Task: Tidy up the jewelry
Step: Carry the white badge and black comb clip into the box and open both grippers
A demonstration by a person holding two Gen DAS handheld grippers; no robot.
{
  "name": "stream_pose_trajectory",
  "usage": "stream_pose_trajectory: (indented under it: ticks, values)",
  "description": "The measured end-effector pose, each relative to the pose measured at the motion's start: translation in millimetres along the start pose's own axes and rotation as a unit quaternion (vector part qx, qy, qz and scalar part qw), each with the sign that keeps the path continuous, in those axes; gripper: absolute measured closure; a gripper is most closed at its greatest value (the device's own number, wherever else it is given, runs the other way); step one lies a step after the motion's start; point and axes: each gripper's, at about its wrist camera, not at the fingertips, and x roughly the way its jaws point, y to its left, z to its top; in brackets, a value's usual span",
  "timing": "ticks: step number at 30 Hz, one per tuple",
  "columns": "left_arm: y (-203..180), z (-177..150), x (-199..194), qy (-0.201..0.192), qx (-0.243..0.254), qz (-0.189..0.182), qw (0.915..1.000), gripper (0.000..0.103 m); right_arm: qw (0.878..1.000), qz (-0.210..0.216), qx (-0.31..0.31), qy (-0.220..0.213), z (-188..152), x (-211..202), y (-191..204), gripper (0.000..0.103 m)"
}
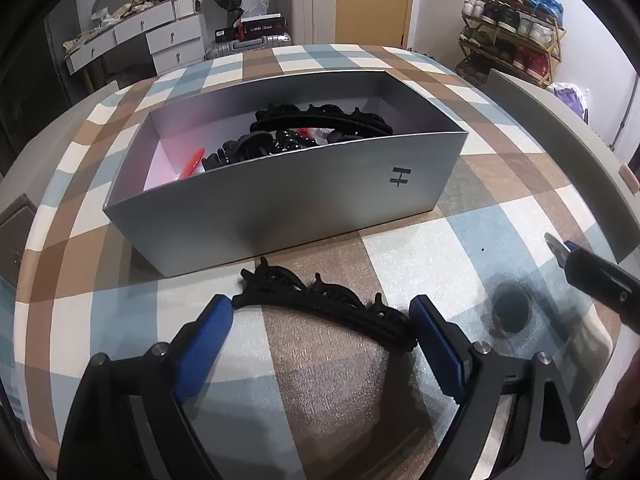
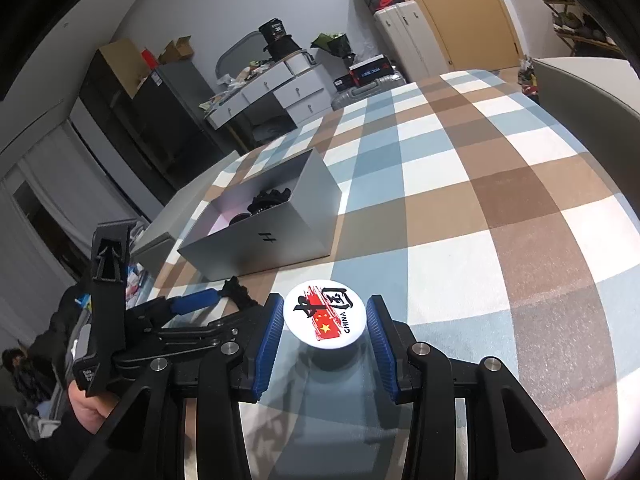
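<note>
A black ornate hair band point(image 1: 320, 300) lies on the checked cloth just in front of the grey box point(image 1: 280, 200). My left gripper point(image 1: 320, 306) stands wide open around it, one blue pad at each end of the band, which rests flat on the cloth. My right gripper point(image 2: 326, 312) is shut on a round white badge point(image 2: 324, 316) with red and black print, held a little above the cloth over its shadow. The grey box point(image 2: 280, 236) holds several black hair clips point(image 1: 288, 136) and a red piece point(image 1: 192, 164).
The checked cloth point(image 2: 480, 200) covers the whole table. A grey lid point(image 1: 560, 140) leans at the table's right edge. One finger of the right gripper point(image 1: 560, 248) reaches in from the right. A person's hand point(image 2: 86, 404) holds the left tool. Drawers, suitcases and a shoe rack stand beyond.
</note>
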Motion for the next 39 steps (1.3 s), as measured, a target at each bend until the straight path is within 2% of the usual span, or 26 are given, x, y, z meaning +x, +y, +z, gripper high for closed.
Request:
stream_pose_trajectory:
  ticks: [16,26,29,33,39]
  values:
    - [5.7,-1.4,-22.2,-0.039,0.001,0.010,0.9992,0.017,1.000,-0.004,0.002,0.012,-2.9,4.3,5.7,0.062]
    - [22.1,-14.4,-35.4,-0.051,-0.016,0.008,0.9986,0.017,0.999,0.006,0.009,0.049,-9.4,22.0,15.4,0.062]
    - [31.0,-18.7,-40.7,-0.055,-0.025,0.009,0.9981,0.017,0.998,0.017,0.009,0.064,-12.9,30.9,24.3,0.062]
    - [43.8,-22.0,-48.8,-0.054,-0.040,-0.002,0.9977,0.017,0.996,0.052,0.014,0.078,-13.0,38.7,38.9,0.062]
    - [60.9,-21.2,-70.0,-0.075,-0.057,-0.024,0.9952,0.017,0.994,0.090,0.002,0.068,0.0,38.0,65.7,0.062]
